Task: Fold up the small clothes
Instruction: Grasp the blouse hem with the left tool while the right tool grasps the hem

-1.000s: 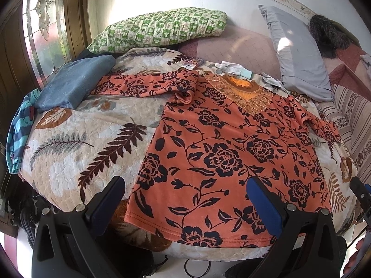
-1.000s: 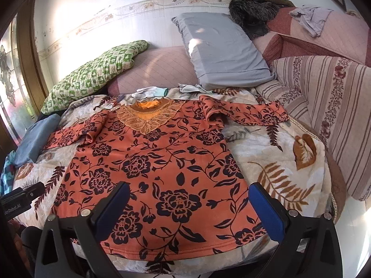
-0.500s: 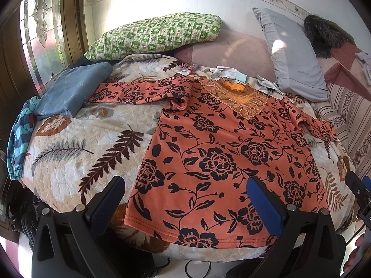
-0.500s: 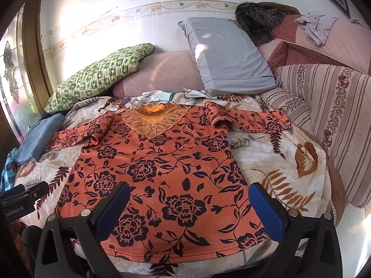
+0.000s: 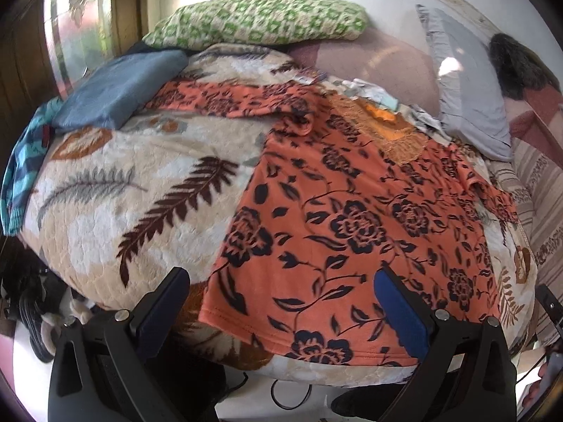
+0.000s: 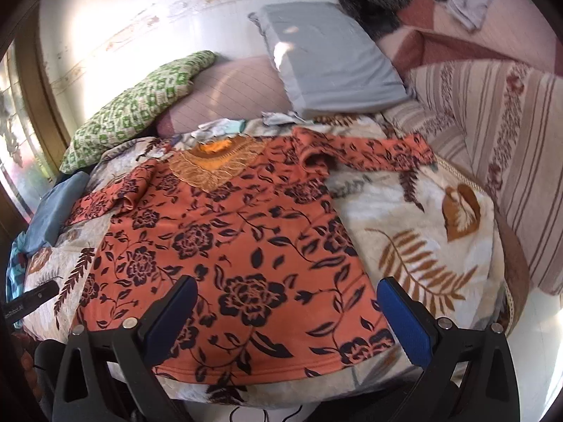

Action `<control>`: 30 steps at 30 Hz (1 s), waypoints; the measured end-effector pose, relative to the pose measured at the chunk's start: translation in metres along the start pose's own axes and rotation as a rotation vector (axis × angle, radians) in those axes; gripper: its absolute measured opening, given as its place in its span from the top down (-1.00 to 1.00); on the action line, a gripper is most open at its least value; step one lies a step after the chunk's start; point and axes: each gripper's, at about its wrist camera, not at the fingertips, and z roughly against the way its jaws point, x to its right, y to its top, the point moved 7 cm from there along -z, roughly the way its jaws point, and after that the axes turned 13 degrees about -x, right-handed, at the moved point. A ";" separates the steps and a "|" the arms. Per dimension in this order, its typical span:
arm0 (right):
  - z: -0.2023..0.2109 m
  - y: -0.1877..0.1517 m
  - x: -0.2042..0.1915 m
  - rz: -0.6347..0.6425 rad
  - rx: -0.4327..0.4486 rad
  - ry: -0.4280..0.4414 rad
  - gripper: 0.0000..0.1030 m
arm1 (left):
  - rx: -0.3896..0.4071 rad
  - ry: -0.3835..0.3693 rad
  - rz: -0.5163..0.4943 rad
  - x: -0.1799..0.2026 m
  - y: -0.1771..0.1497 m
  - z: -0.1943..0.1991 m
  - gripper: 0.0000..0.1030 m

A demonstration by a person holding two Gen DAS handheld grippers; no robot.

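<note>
Bed (image 5: 105, 218), covered by a cream quilt with brown and grey leaf print: carrying everything listed below, its near edge lying just beyond both grippers

Striped sofa (image 6: 499, 133): standing along the bed's right edge, with a dark furry item (image 6: 373, 3) resting at its top

Orange floral top (image 5: 352, 225) (image 6: 225, 246), black rose print with a gold embroidered neckline: lying flat and face up across the middle of the bed, hem running along the near edge, neckline pointing toward the far edge; one sleeve stretching toward the left edge, the other toward the right edge, each bunching a little at the shoulder

Grey pillow (image 6: 327, 59): leaning at the far right corner of the bed, against the wall

Green patterned pillow (image 5: 257, 21): lying along the far edge toward the left corner

Folded blue garment (image 5: 116, 91): sitting at the left edge, just beside the tip of the left sleeve; a turquoise striped cloth (image 5: 21, 165) hanging over the edge next to it

Small pale cloths (image 6: 221, 126): lying near the far edge, just beyond the neckline

Left gripper (image 5: 281, 309): hovering over the near edge above the hem's left part, fingers spread wide and holding nothing, clear of the fabric

Right gripper (image 6: 285, 313): hovering over the near edge above the hem's right part, fingers spread wide and holding nothing; nothing is standing between either gripper and the top
</note>
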 end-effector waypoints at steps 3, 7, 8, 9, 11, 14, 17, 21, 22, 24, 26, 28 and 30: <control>-0.029 -0.008 0.054 -0.132 -0.135 0.054 -1.00 | -0.058 0.043 0.059 -0.026 -0.005 -0.024 -1.00; -0.072 -0.021 0.092 -0.264 -0.329 0.159 -1.00 | -0.118 0.079 0.064 -0.039 -0.011 -0.046 -1.00; -0.079 -0.024 0.096 -0.275 -0.350 0.171 -1.00 | -0.127 0.074 0.062 -0.039 -0.012 -0.049 -1.00; -0.085 -0.026 0.099 -0.281 -0.366 0.173 -1.00 | -0.137 0.066 0.062 -0.040 -0.014 -0.051 -1.00; -0.093 -0.028 0.101 -0.288 -0.386 0.195 -0.99 | -0.162 0.052 0.074 -0.041 -0.017 -0.056 -1.00; -0.095 -0.031 0.098 -0.282 -0.397 0.196 -0.98 | -0.175 0.039 0.082 -0.042 -0.019 -0.061 -1.00; -0.097 -0.031 0.094 -0.275 -0.400 0.213 -0.80 | -0.181 0.045 0.068 -0.038 -0.022 -0.064 -1.00; -0.108 -0.030 0.089 -0.269 -0.419 0.211 -0.51 | -0.175 0.057 0.040 -0.033 -0.024 -0.066 -1.00; -0.111 -0.031 0.089 -0.267 -0.429 0.204 -0.38 | -0.180 0.052 0.035 -0.031 -0.024 -0.068 -1.00; -0.118 -0.034 0.092 -0.274 -0.451 0.171 -0.08 | -0.201 0.026 0.015 -0.027 -0.026 -0.071 -0.66; -0.123 -0.038 0.094 -0.287 -0.472 0.179 0.30 | -0.246 0.009 0.007 -0.025 -0.031 -0.077 -0.14; -0.121 -0.041 0.093 -0.294 -0.472 0.202 0.47 | -0.272 0.011 -0.002 -0.025 -0.036 -0.081 0.32; -0.120 -0.043 0.086 -0.270 -0.490 0.228 0.67 | -0.279 0.007 -0.018 -0.024 -0.038 -0.080 0.84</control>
